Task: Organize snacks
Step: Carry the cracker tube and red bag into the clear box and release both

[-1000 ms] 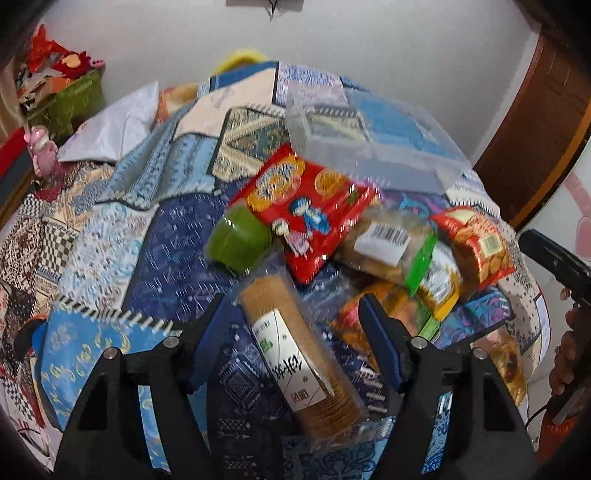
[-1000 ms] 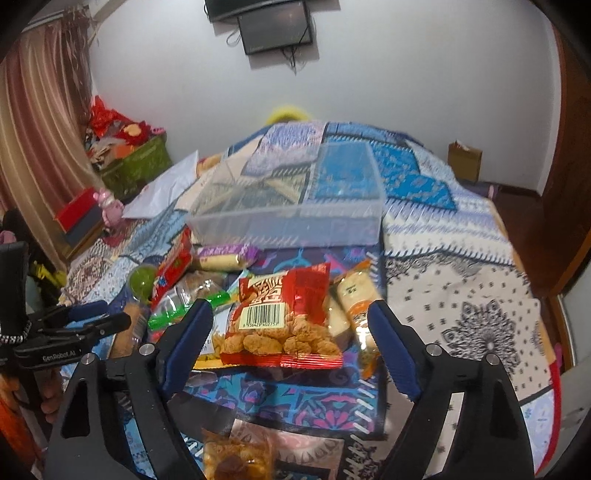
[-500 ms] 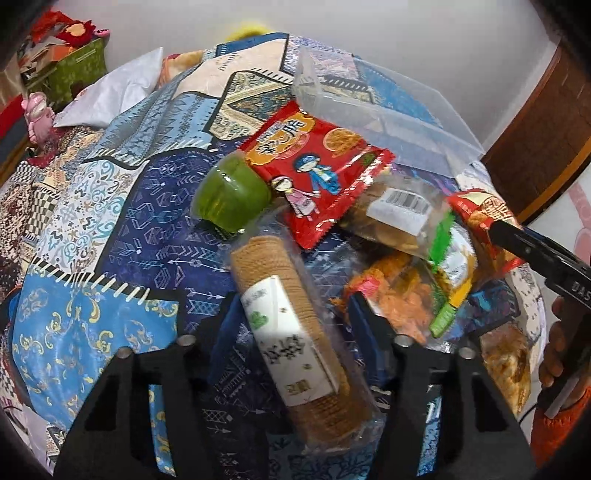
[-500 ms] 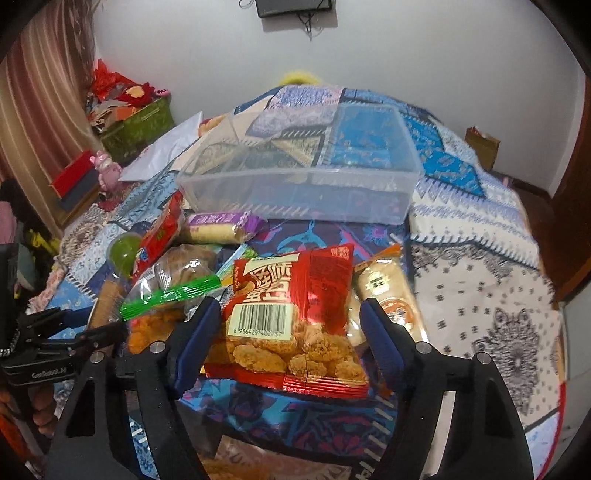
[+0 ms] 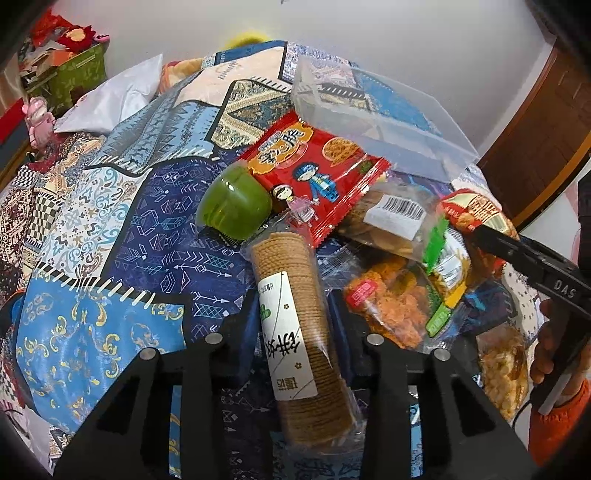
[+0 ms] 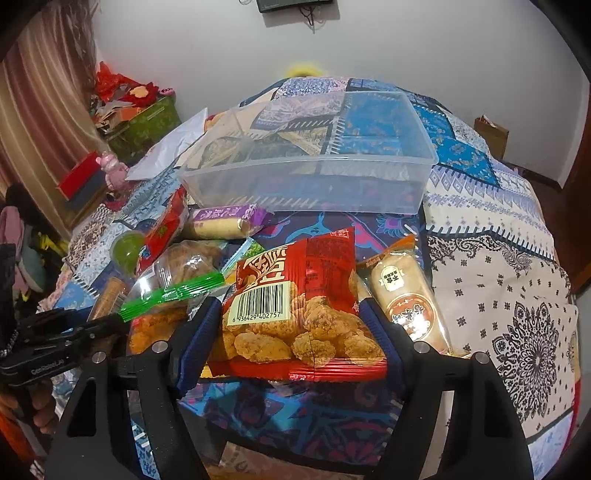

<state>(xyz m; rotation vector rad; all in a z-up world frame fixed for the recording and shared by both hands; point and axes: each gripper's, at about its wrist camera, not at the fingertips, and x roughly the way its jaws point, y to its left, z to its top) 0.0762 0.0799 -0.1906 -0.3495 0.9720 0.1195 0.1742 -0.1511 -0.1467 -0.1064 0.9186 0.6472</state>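
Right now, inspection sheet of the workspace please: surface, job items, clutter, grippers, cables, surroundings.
Surface: patchwork blue quilt on a bed, bearing everything.
Job's things: clear plastic bin, nothing seen inside; clear-wrapped roll of round brown crackers; red bag of fried nuggets with a barcode; red cartoon snack bag; green plastic cup; more snack packs piled between.
Clutter: white plastic bag at the quilt's far left.
Grippers: left gripper closing, fingers against the cracker roll; right gripper closing astride the nugget bag, contact unclear.
Cables: wires under the wall-mounted screen.
Surroundings: white wall, curtain, green box of red items, wooden door.
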